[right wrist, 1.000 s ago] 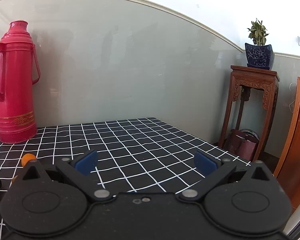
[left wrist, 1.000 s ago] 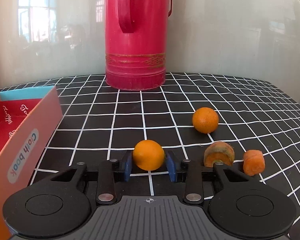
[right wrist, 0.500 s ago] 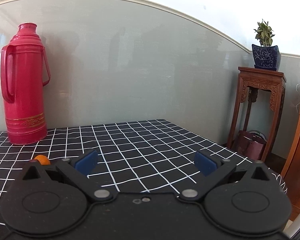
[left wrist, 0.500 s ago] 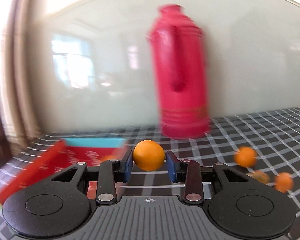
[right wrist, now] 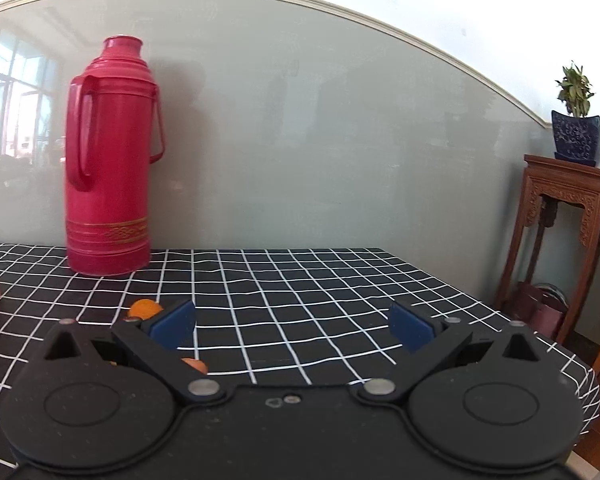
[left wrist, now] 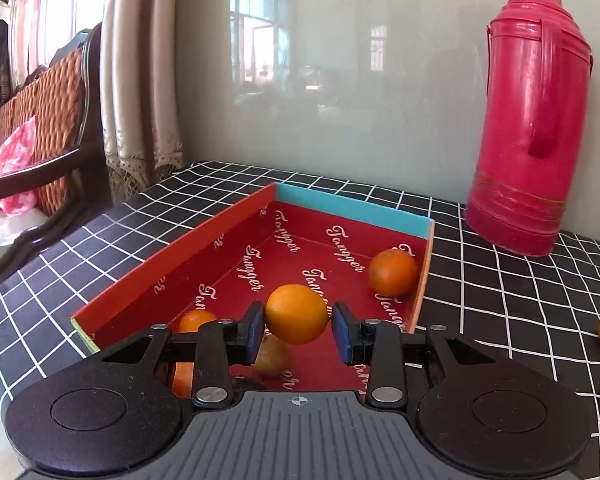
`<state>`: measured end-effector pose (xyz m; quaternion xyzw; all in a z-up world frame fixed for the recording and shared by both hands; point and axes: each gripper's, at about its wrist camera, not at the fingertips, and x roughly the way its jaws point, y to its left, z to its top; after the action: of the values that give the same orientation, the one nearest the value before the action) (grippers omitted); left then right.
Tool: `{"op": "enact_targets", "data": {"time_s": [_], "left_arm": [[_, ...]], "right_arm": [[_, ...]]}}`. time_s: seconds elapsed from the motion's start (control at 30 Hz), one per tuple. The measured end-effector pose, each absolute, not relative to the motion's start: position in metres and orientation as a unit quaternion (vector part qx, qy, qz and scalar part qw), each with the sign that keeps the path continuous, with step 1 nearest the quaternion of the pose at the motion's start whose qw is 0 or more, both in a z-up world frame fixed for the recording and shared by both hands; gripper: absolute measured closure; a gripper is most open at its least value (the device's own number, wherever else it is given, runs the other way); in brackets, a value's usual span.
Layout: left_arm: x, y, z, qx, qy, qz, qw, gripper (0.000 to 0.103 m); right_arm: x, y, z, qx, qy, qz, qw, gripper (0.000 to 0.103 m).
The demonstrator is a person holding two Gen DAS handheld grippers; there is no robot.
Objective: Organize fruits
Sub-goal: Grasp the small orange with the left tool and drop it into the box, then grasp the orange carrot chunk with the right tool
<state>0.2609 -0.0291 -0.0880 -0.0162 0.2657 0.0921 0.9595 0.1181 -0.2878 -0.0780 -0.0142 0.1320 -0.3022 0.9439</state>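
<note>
We see a smooth, round, glossy orange fruit (left wrist: 296,313) pinched between the blue pads of our left gripper (left wrist: 296,326), held above the open red cardboard box (left wrist: 172,258) lined with white script. Inside the box, another orange (left wrist: 393,273) lies at two o'clock from the held fruit, near the box's right wall. Our left gripper tilts downward over the box. Our right gripper (right wrist: 292,326) points nearly level across the black checked tablecloth (right wrist: 300,300), claws spread wide, nothing between them.
</note>
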Motion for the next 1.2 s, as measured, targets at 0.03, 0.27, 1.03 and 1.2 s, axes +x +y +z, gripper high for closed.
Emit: {"op": "enact_targets", "data": {"time_s": [0.03,0.27,1.03,1.2], "left_arm": [[0.260,-0.029,-0.087,-0.016,0.262,0.094,0.960,0.059],[0.238,-0.027,-0.076,-0.005,0.215,0.103,0.971,0.009],[0.174,0.074,-0.065,-0.023,0.184,0.165,0.969,0.003],[0.175,0.091,-0.070,-0.036,0.189,0.182,0.964,0.003]], "right_arm": [[0.119,-0.286,-0.078,-0.015,0.132,-0.298,0.945,0.006],[0.125,-0.279,-0.079,-0.003,0.143,-0.259,0.955,0.006],[0.168,-0.288,-0.107,0.127,0.232,-0.217,0.940,0.054],[0.178,-0.288,-0.114,0.132,0.245,-0.233,0.932,0.054]]}}
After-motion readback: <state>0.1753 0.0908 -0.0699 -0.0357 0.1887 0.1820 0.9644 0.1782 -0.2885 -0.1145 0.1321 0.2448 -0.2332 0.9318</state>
